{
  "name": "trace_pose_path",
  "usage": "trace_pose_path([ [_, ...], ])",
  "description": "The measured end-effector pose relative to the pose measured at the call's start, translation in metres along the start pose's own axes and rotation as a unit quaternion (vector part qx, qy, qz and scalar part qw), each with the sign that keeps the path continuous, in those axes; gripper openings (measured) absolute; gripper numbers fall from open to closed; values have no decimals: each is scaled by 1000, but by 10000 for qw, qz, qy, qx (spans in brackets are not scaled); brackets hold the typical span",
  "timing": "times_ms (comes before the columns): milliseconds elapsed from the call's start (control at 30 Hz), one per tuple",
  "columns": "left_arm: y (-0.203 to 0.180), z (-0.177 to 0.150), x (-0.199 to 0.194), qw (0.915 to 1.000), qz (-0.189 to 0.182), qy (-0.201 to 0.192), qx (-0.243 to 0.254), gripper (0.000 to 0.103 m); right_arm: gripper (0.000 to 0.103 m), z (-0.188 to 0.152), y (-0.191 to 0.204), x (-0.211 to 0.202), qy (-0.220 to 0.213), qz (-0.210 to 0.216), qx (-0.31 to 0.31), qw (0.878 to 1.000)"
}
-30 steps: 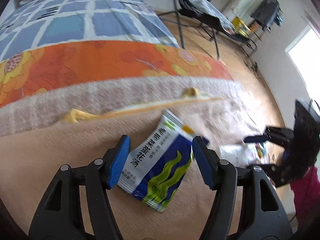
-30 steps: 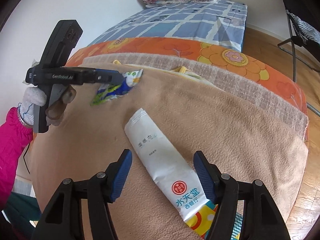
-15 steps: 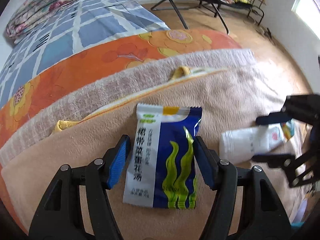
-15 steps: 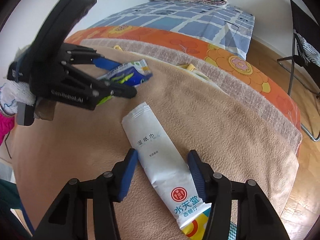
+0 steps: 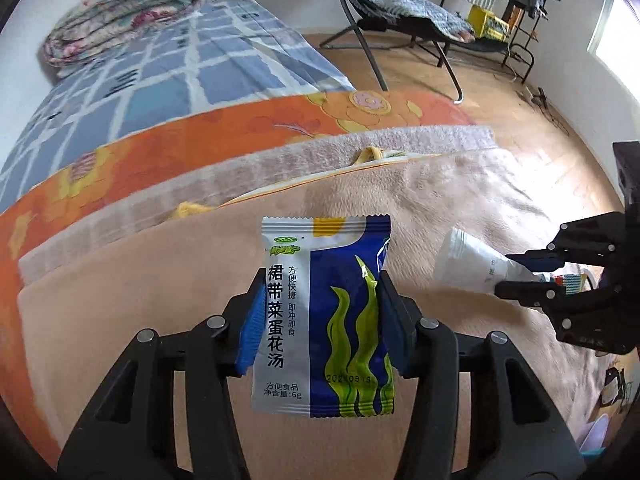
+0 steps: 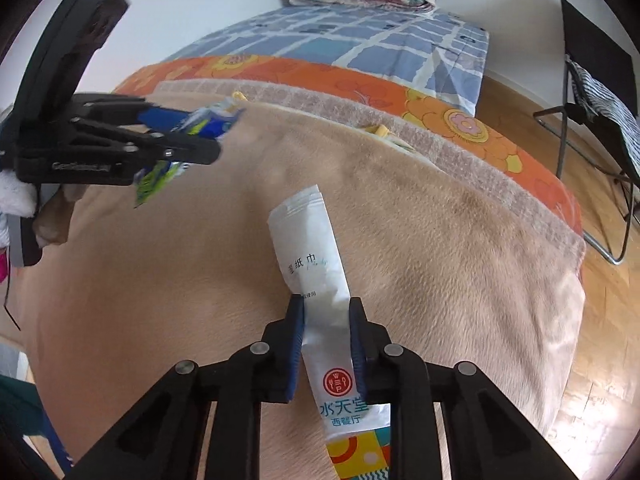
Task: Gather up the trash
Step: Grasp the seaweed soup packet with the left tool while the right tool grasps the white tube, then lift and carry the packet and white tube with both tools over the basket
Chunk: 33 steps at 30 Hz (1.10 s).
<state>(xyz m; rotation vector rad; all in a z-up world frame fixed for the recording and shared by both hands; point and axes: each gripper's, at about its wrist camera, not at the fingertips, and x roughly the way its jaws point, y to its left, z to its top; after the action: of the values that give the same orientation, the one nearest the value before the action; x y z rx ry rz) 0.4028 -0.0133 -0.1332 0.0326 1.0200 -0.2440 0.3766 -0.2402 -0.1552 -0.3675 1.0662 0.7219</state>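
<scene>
Your closing left gripper clamps the blue-and-silver soup sachet; your closing right gripper clamps the long white wet-wipe packet.

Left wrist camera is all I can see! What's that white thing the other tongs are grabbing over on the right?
Observer: A long white packet. The right tongs are closing with it pinched between their blue pads. It has a round red logo that your view hides.
Operator: Is my soup packet up off the blanket?
Observer: It looks that way. In the right wrist camera the soup packet hangs above the tan blanket, gripped in the closing left tongs.
Operator: Who's holding my tongs?
Observer: A hand in a white glove, at that picture's left edge.
</scene>
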Motion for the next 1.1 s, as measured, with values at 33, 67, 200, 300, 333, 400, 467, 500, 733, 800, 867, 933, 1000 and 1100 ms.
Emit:
trace_pose_path([
  [33,0,-4,-10,10000,24,-39,-1,51,20,-3,5,-8,-56,8,18,10000],
  [67,0,-9,-23,9999,72,-94,9,51,20,-4,9,-14,-103,8,28,9999],
  [200,-2,-27,-71,9995,160,-267,2,51,20,-14,28,-41,-270,27,95,9996],
  [300,-7,-47,-109,9989,229,-400,-9,51,20,-24,49,-66,-401,105,120,9991],
  [333,-10,-53,-122,9988,248,-433,12,51,20,-27,58,-76,-442,106,83,9989],
  [400,-18,-71,-151,9982,302,-520,48,51,20,-35,72,-91,-517,97,36,9986],
  [467,-24,-86,-175,9975,343,-617,34,51,20,-45,88,-111,-588,130,45,9982],
  [500,-27,-94,-188,9973,326,-664,20,51,20,-48,94,-119,-614,153,41,9980],
  [733,-59,-160,-272,9939,432,-1009,85,51,20,-87,154,-191,-1020,236,-43,9945],
  [800,-64,-179,-291,9931,440,-1088,57,51,20,-98,168,-205,-1107,256,-114,9935],
  [867,-70,-198,-308,9922,460,-1156,31,51,20,-111,184,-220,-1215,296,-168,9920],
  [933,-75,-217,-322,9916,472,-1208,-11,51,20,-125,198,-233,-1286,401,-172,9907],
  [1000,-78,-235,-335,9911,468,-1248,-70,51,20,-137,209,-241,-1304,483,-185,9901],
  [1100,-82,-262,-350,9901,492,-1310,-131,51,20,-159,230,-252,-1330,500,-309,9894],
])
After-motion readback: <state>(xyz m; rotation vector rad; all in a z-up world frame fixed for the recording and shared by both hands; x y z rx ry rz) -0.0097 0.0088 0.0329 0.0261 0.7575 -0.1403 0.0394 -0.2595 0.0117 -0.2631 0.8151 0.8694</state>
